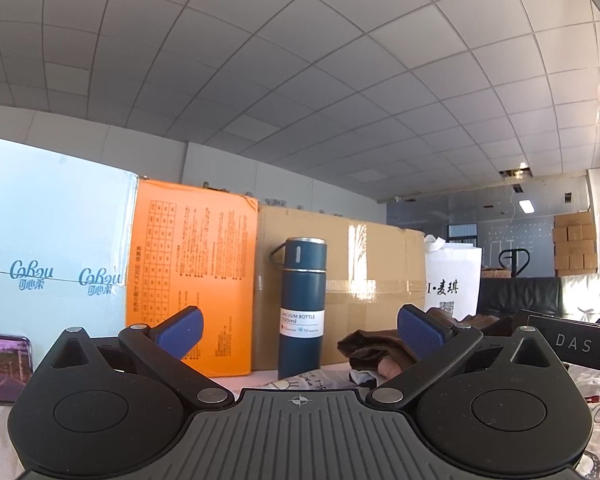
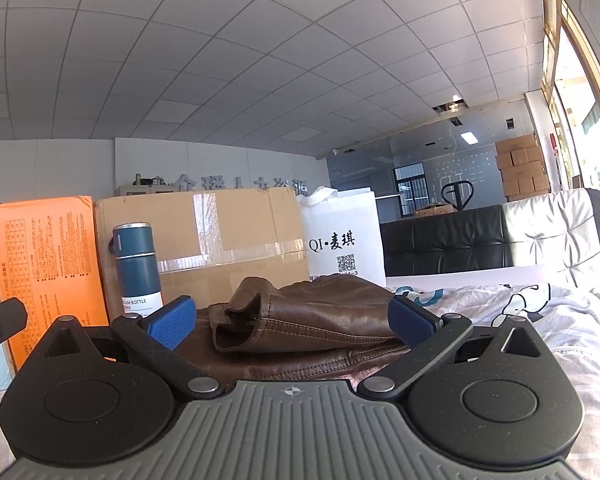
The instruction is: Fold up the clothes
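Jacket [image 2: 312, 328], brown leather, crumpled directly ahead of spread, empty right gripper [image 2: 292, 320]; left gripper [image 1: 300, 334], likewise spread, farther off.

**Back edge walled off, right side open**

A row of boxes blocks the bed's back edge: an orange box [image 2: 48, 276], a cardboard box [image 2: 220, 236] and a white bag [image 2: 342, 236]. The blue vacuum bottle [image 2: 137, 266] stands upright in front of them (near the brown leather garment [image 2: 300, 320]). To the right, the printed bedding [image 2: 540, 320] lies open.
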A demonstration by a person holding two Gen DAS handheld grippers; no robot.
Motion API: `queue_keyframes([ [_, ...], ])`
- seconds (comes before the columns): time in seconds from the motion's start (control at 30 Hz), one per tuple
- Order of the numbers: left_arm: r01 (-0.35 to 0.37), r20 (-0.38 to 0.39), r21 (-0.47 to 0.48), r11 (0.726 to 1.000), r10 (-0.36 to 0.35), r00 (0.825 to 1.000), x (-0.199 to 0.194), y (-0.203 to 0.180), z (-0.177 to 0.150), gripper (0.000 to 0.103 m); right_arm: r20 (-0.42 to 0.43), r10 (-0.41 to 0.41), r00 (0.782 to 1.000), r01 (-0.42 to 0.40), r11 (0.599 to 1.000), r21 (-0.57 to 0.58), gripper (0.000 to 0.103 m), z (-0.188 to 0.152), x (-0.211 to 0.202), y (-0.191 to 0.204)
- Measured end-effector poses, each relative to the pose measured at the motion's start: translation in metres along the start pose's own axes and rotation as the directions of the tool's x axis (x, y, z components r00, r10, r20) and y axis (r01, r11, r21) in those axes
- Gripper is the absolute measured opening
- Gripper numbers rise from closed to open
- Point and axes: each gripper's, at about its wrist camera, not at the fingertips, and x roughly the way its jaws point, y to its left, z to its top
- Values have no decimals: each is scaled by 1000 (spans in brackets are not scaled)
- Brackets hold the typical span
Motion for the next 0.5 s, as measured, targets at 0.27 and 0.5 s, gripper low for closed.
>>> queue_keyframes([
  [0.27, 4, 0, 2, 1000, -4, 1000, -1, 0, 0, 103, 0, 1, 1000, -1, 1000, 2, 103, 0, 0, 0],
  [0.5, 3, -2, 2, 1000, -3, 1000, -2, 1, 0, 103, 0, 0, 1000, 0, 1000, 2, 103, -1, 0, 0],
])
